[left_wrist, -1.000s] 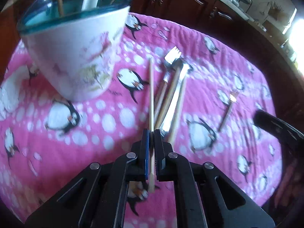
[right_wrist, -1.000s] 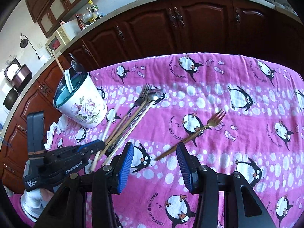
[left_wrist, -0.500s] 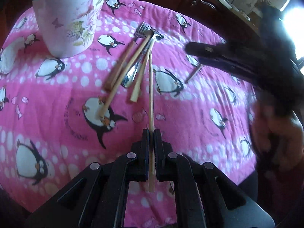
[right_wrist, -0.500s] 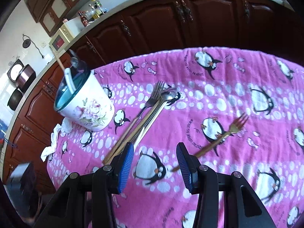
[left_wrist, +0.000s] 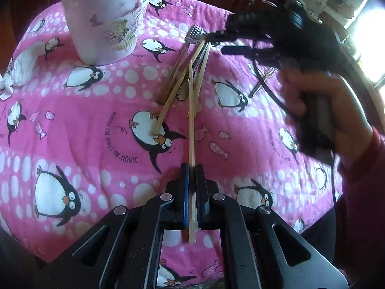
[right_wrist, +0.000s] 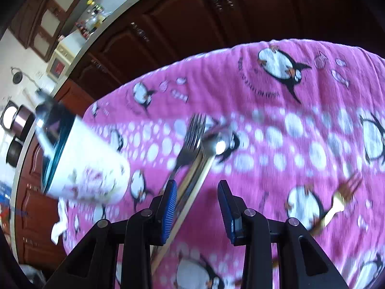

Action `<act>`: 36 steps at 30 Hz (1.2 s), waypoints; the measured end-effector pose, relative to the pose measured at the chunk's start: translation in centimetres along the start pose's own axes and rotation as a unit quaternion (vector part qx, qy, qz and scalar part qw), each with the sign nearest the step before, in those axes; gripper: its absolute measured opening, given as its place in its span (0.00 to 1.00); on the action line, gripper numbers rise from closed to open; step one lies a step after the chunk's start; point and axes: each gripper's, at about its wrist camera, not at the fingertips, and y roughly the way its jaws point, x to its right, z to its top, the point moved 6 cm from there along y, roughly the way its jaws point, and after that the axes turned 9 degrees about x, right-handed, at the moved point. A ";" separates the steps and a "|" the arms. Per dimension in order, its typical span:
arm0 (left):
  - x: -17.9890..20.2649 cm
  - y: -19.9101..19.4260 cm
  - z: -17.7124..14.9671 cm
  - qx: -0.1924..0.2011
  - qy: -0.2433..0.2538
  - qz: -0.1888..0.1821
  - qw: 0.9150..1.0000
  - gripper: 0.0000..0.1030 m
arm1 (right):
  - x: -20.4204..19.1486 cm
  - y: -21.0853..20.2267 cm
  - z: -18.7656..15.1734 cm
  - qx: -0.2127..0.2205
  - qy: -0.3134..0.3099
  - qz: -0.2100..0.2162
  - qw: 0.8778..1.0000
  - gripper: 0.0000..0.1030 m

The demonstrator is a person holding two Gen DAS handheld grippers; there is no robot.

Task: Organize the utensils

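Note:
My left gripper (left_wrist: pixel 191 168) is shut on a pale wooden chopstick (left_wrist: pixel 191 110), which points toward the utensil pile (left_wrist: pixel 190 55) of a fork, a spoon and more chopsticks on the pink penguin cloth (left_wrist: pixel 72 120). The floral cup (left_wrist: pixel 108 19) with a teal rim stands at the far left and holds several utensils. My right gripper (right_wrist: pixel 197 187) hovers low over the pile. Its jaws are closing, and the handles of the fork (right_wrist: pixel 192 139) and spoon (right_wrist: pixel 216 144) run between the pads (right_wrist: pixel 169 207) without being pressed. The cup (right_wrist: pixel 89 166) sits left of it.
A gold fork (right_wrist: pixel 341 200) lies apart to the right of the pile. A crumpled white tissue (left_wrist: pixel 21 67) lies left of the cup. A hand (left_wrist: pixel 312 96) holds the right gripper over the table's right side. Dark wooden cabinets (right_wrist: pixel 192 24) stand beyond the table's far edge.
My left gripper has drawn back from the cup with the chopstick in it. The right gripper has swung left and down over the utensil pile, and its jaws have narrowed.

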 end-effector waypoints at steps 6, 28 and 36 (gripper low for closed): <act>0.1 0.1 -0.2 -0.002 0.006 -0.002 1.000 0.03 | 1.1 2.6 2.0 -0.003 0.030 -0.011 0.999 0.34; -2.7 0.8 6.2 0.029 -0.016 0.026 0.999 0.23 | 6.3 -3.8 -1.2 0.002 0.040 -0.012 0.999 0.05; -4.5 3.5 9.4 0.041 -0.055 0.061 0.996 0.25 | 1.1 -1.9 -3.5 -0.073 -0.046 0.056 0.995 0.07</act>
